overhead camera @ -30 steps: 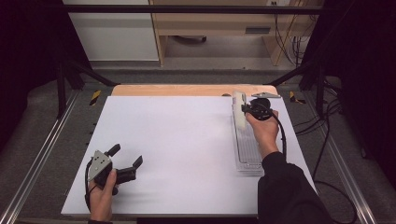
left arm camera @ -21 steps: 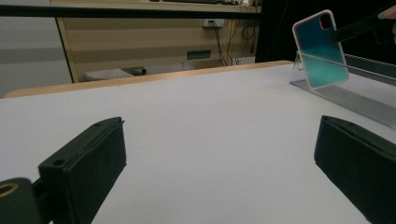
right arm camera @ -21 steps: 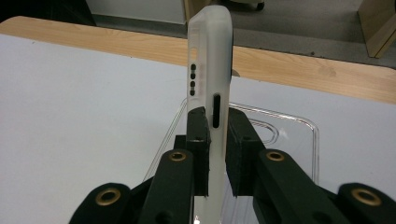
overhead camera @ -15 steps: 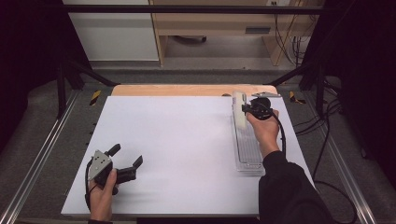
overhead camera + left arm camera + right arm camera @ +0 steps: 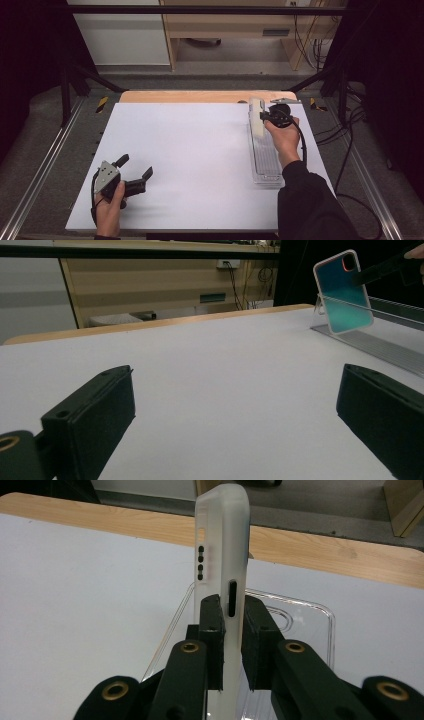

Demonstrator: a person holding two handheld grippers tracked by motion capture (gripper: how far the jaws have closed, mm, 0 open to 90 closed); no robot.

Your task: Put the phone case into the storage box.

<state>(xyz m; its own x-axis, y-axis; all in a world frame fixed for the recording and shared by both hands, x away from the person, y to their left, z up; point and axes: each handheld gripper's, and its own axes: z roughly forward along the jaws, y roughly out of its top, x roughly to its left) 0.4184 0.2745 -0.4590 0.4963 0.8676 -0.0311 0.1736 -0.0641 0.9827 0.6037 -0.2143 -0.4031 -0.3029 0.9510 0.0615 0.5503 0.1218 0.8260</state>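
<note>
A frosted white phone case point(image 5: 256, 120) with a teal back point(image 5: 344, 292) stands on edge at the far end of a long clear plastic rack point(image 5: 265, 160). My right gripper point(image 5: 265, 117) is shut on it. In the right gripper view the two pads point(image 5: 216, 630) press the case's narrow edge point(image 5: 222, 540) from both sides, above the clear rack point(image 5: 300, 615). My left gripper point(image 5: 136, 166) rests on the white table top point(image 5: 190, 150) at the front left, far from the case. It is open, with bare table between its jaws point(image 5: 235, 410).
A wooden strip point(image 5: 200, 96) runs along the table's far edge. Metal rails point(image 5: 45, 165) flank both sides, and cables point(image 5: 345, 130) lie to the right. A wooden cabinet point(image 5: 240, 20) stands behind the table. The rack point(image 5: 370, 342) lies along the right side.
</note>
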